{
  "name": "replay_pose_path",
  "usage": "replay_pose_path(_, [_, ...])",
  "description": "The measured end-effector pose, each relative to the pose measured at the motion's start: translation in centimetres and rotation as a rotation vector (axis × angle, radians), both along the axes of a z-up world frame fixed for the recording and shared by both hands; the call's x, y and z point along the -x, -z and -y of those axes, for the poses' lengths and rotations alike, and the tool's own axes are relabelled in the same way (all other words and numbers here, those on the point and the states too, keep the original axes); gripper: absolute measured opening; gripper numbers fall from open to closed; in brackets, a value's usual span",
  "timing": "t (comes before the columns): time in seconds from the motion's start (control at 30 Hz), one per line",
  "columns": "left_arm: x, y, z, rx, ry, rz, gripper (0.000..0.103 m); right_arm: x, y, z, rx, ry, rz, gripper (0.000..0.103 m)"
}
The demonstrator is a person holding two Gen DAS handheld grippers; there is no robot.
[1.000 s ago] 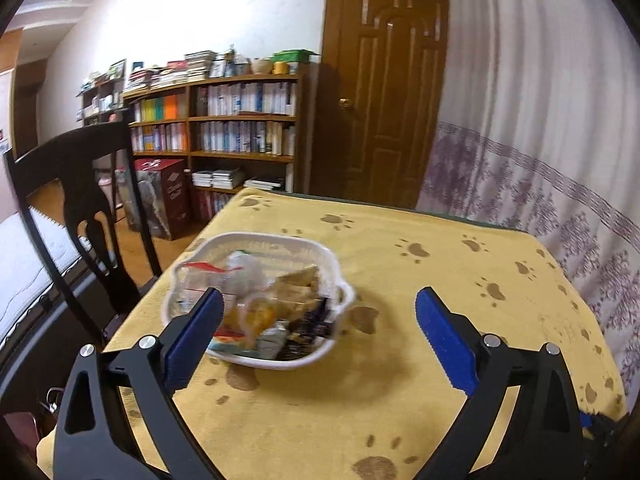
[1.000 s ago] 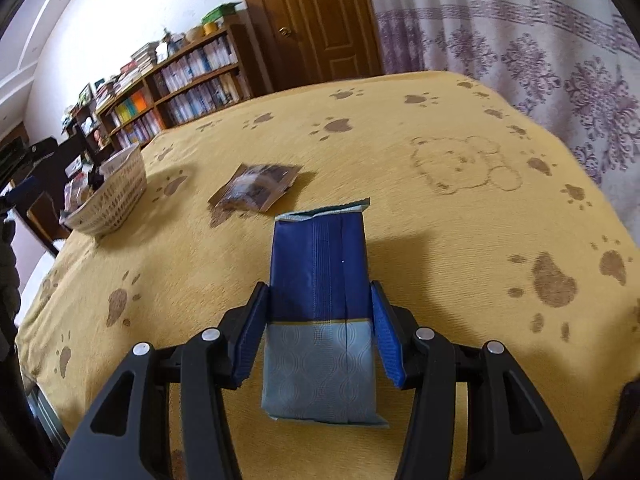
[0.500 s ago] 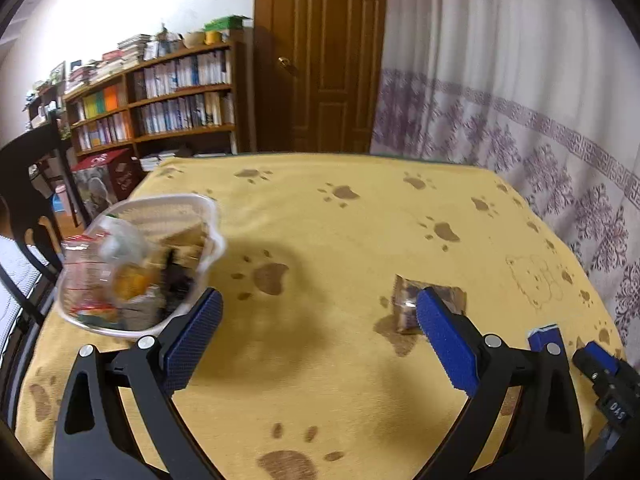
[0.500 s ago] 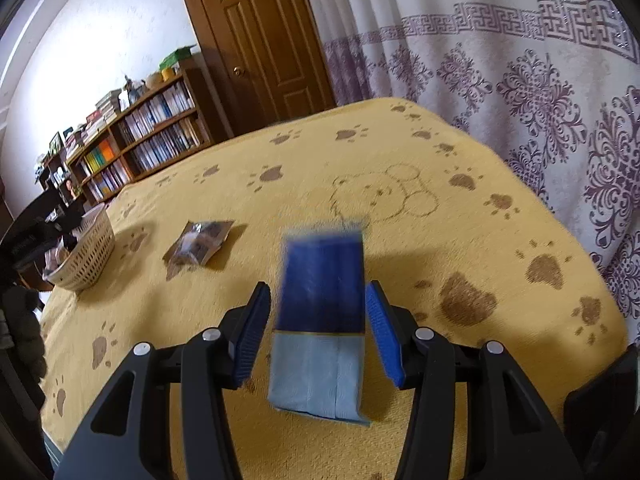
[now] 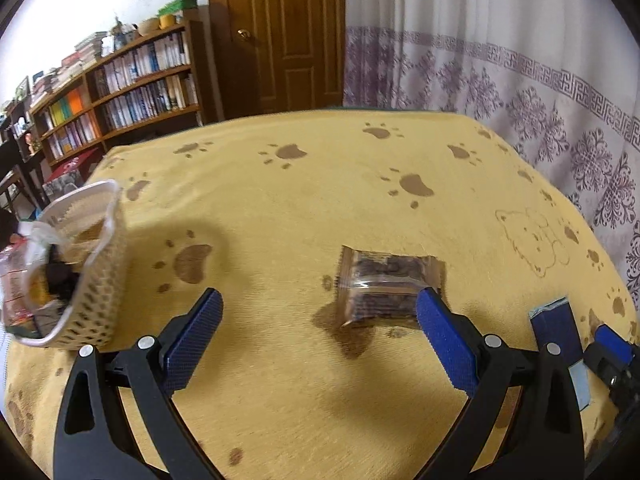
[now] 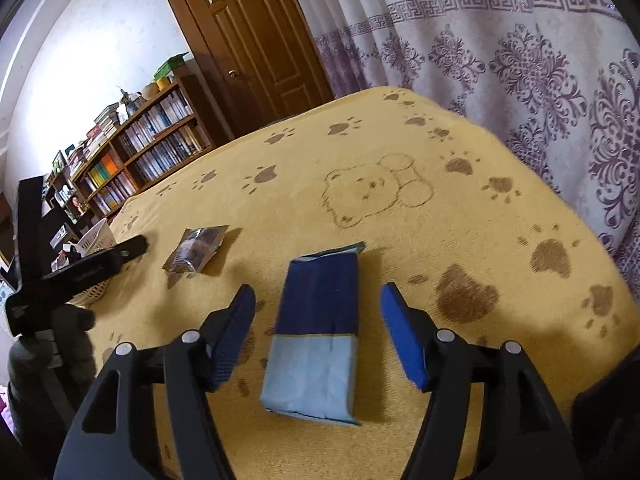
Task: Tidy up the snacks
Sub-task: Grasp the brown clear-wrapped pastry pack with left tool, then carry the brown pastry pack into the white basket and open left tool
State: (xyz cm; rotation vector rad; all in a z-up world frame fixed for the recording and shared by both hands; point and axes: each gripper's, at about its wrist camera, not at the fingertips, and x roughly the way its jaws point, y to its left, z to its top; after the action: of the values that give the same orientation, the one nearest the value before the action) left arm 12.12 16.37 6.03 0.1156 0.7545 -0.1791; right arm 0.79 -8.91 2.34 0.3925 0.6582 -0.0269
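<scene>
Right gripper (image 6: 318,330) spread wide, blue packet (image 6: 318,328) flat between its fingers, apparently untouched.

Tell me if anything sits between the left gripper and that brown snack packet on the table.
Nothing visible does. The left gripper is open, with bare yellow tablecloth between its fingers and the brown snack packet, which lies just ahead by its right finger.

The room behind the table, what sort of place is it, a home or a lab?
Most likely a room in a home. A full wooden bookshelf lines the wall beside a panelled door, patterned curtains hang along one side, and the table wears a paw-print cloth.
</scene>
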Motion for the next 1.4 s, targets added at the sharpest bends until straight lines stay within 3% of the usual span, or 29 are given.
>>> replay_pose_path(0.23, [-1.8, 1.3, 2.0, 0.025, 0.067, -0.048, 0.099, -0.4, 0.6, -0.5, -0.005, -0.027, -0.014, 0.067])
replay_pose_path(0.63, [-4.7, 3.8, 4.8, -0.022, 0.155, -0.134, 0.099, -0.7, 1.0, -0.5, -0.015, -0.033, -0.026, 0.067])
replay_pose_path(0.77, [-5.0, 4.5, 5.1, -0.048, 0.166, -0.153, 0.099, -0.9, 1.1, -0.7, -0.011, -0.036, -0.032, 0.075])
replay_pose_path(1.07, [-4.7, 4.0, 4.0, -0.035, 0.161, -0.135, 0.07, -1.8, 1.5, -1.5, 0.023, -0.055, -0.089, 0.075])
replay_pose_path(1.4, [-3.7, 2.2, 0.9, 0.013, 0.094, -0.108, 0.065, -2.7, 1.8, -2.6, 0.097, -0.086, -0.141, 0.081])
